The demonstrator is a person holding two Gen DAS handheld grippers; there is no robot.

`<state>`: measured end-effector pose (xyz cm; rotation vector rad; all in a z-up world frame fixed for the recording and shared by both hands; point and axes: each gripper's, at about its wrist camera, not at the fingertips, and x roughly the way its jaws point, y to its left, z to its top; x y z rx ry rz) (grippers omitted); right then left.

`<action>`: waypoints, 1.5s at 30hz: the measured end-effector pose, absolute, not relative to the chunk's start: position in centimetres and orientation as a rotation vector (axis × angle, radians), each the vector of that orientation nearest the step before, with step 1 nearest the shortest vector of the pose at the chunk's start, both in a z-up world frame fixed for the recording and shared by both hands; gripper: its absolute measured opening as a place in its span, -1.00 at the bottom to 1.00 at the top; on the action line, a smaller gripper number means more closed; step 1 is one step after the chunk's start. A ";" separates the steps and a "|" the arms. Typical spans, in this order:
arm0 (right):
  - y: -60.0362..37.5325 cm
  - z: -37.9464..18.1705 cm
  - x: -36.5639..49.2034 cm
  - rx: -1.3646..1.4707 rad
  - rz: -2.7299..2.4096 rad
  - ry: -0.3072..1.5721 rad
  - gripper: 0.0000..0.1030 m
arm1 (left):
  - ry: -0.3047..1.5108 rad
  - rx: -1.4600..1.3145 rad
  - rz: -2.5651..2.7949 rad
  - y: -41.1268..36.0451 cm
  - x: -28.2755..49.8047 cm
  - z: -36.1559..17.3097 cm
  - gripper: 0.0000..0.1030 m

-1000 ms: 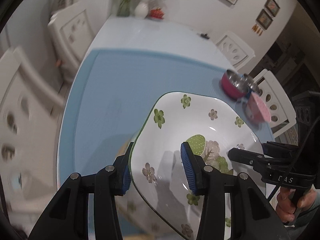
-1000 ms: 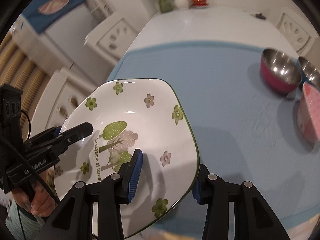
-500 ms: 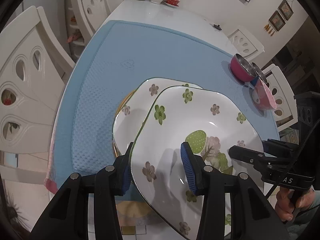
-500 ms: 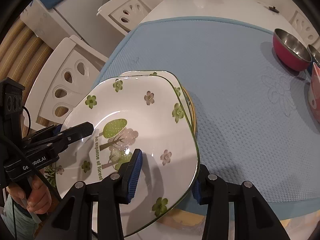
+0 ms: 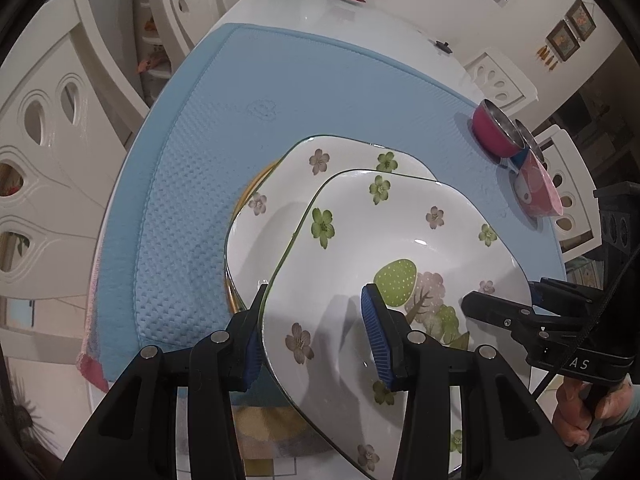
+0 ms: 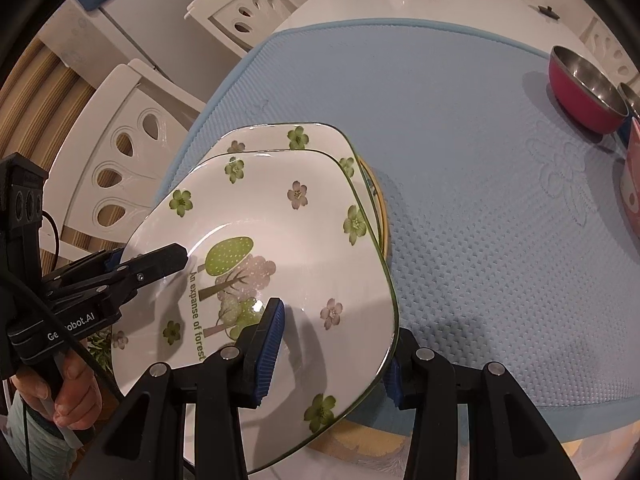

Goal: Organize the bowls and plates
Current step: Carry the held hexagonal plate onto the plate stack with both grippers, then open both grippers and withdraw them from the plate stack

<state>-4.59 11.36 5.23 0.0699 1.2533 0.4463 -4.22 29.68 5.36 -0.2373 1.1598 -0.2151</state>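
I hold a white squarish plate [image 5: 400, 232] [image 6: 280, 216] with green and pink flowers and a tree drawing, using both grippers. My left gripper [image 5: 316, 336] is shut on its near left rim, one pad on top and one below. At the opposite rim my right gripper [image 6: 332, 360] is shut the same way. The plate hangs tilted just above a matching floral plate [image 5: 320, 168] [image 6: 280, 136], which lies on a yellow-rimmed plate [image 5: 256, 180] [image 6: 380, 208]. Most of that stack is hidden by the held plate.
The stack sits on a blue mat [image 5: 280, 80] [image 6: 440, 120] near the table's front edge. At the mat's right are a red steel bowl [image 5: 492, 132] [image 6: 580, 92] and a pink bowl [image 5: 540, 192] [image 6: 632, 184]. White chairs [image 5: 48, 140] line the left side.
Both grippers have come down and toward the near edge with the plate. The stack of plates has come into view beneath it and now lies close under it.
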 end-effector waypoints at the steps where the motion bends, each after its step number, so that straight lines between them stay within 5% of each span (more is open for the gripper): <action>1: 11.4 5.1 -4.5 0.068 0.442 1.257 -0.18 | 1.160 -0.236 -0.218 29.7 -4.2 5.3 -0.21; 45: 11.5 5.5 -0.2 0.112 0.228 1.259 -0.18 | 1.142 -0.167 -0.293 32.4 1.5 5.7 -0.17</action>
